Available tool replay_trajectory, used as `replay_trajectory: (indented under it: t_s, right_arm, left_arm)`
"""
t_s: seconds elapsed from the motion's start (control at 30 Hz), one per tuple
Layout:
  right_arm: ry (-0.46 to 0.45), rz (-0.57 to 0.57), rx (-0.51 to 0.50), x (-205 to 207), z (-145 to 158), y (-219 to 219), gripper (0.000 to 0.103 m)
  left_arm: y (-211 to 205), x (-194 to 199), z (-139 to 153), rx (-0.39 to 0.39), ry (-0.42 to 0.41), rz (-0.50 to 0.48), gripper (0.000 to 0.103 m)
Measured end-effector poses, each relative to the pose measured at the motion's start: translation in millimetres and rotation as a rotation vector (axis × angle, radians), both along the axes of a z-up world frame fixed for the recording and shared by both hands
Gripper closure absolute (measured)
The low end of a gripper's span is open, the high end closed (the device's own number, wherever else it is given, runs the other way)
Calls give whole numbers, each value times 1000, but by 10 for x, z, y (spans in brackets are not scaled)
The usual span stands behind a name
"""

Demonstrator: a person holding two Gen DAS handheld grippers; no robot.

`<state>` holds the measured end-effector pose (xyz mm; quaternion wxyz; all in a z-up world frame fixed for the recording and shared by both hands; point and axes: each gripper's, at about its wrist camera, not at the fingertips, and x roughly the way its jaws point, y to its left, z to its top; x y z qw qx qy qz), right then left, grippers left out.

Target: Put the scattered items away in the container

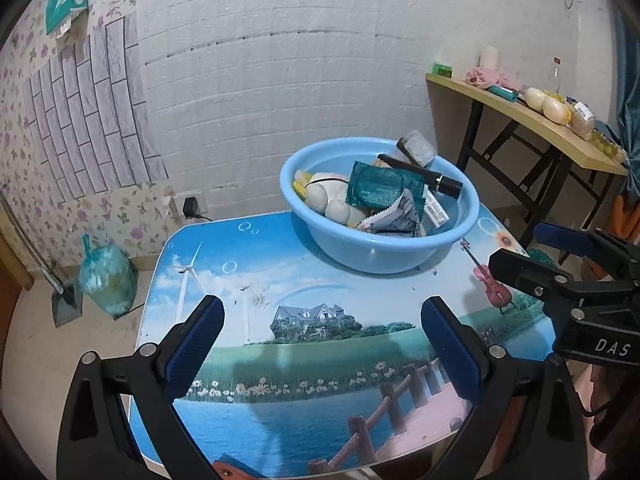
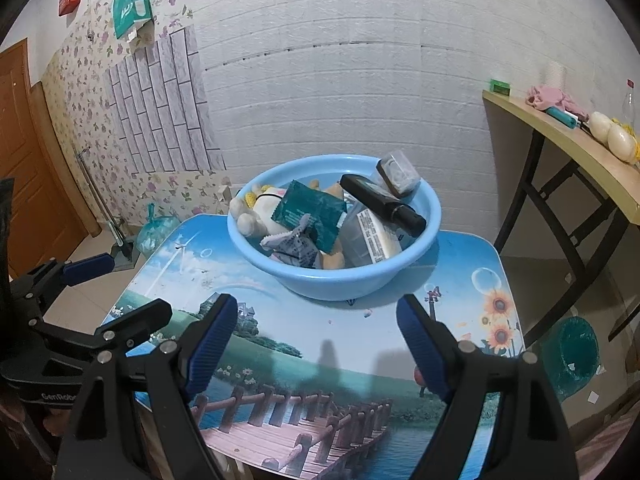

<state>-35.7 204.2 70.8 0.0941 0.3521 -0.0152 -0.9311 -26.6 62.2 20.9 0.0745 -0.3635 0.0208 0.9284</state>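
Task looks finished: nothing loose shows on the table (image 1: pixel 224 256) around the basin (image 2: pixel 430 216). The basin sits at the table's far edge, heaped with a plush toy (image 2: pixel 260 210), packets, a black tube (image 2: pixel 384 204). Left gripper (image 1: pixel 322 312) and right gripper (image 2: pixel 316 312) hover near it, jaws wide, empty.

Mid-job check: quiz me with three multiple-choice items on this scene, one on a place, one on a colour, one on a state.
1. Where is the black tube?
A. on the tabletop
B. in the basin
C. on the side shelf

2. What colour is the basin?
A. red
B. light blue
C. white

3. How are the two grippers?
A. both open, empty
B. both clamped on items
C. one holding a packet

Key: 1 B, it lies across the items inside; 2 B, rim and wall are blue; 3 A, left gripper and right gripper frame only bare table.
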Motion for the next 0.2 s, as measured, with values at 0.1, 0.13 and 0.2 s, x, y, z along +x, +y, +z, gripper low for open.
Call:
replay_trajectory:
  t_s: [0.1, 0.13, 0.2]
  right_arm:
    - [0, 1, 1, 0, -2, 0, 20]
    - [0, 1, 2, 0, -5, 1, 20]
    - [-1, 2, 2, 1, -14, 4, 20]
  left_arm:
    - [-43, -9, 2, 30, -2, 11, 3]
    - [-52, -11, 4, 32, -1, 17, 3]
    - [-71, -17, 4, 23, 2, 33, 3]
